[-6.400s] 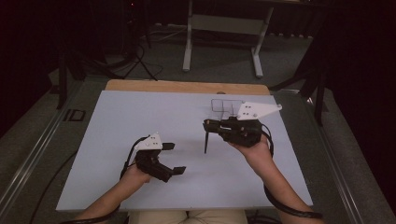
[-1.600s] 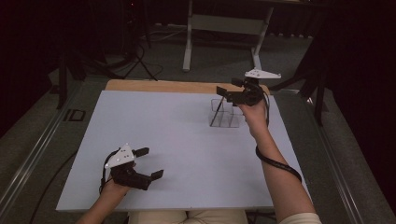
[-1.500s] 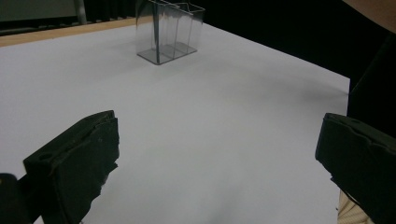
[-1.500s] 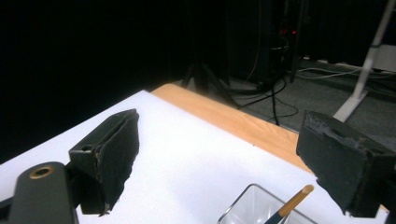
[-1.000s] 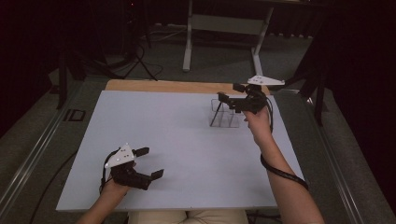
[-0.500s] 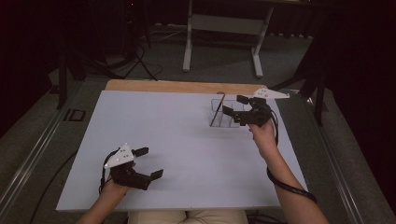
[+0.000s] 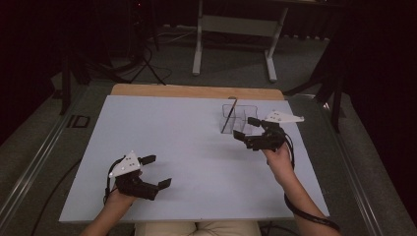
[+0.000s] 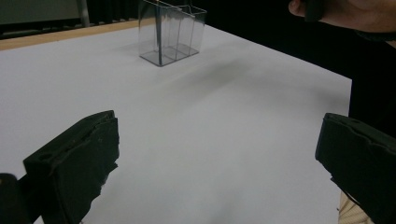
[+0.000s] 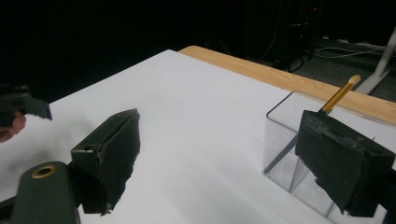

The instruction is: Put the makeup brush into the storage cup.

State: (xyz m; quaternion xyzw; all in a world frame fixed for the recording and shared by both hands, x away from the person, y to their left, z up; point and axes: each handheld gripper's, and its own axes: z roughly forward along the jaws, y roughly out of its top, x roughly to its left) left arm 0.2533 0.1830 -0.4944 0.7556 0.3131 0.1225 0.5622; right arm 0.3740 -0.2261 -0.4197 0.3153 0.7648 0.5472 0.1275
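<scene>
A slim dark brush with a gold-tipped handle (image 7: 229, 115) leans in the left compartment of a clear plastic divided holder (image 7: 239, 119) at the far right of the white desk (image 7: 187, 147); its other compartments look empty. The right tongs (image 7: 246, 129) hover just beside the holder, jaws wide and empty. Drawing them straight back, clear of the handle, should leave the brush standing. The left tongs (image 7: 157, 170) rest at the near left, also wide.

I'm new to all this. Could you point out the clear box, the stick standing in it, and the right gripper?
clear box (image 7: 239, 114): high view, its near wall.
stick (image 7: 229, 115): high view, middle of its dark shaft.
right gripper (image 7: 246, 128): high view, midway between its open fingertips.
</scene>
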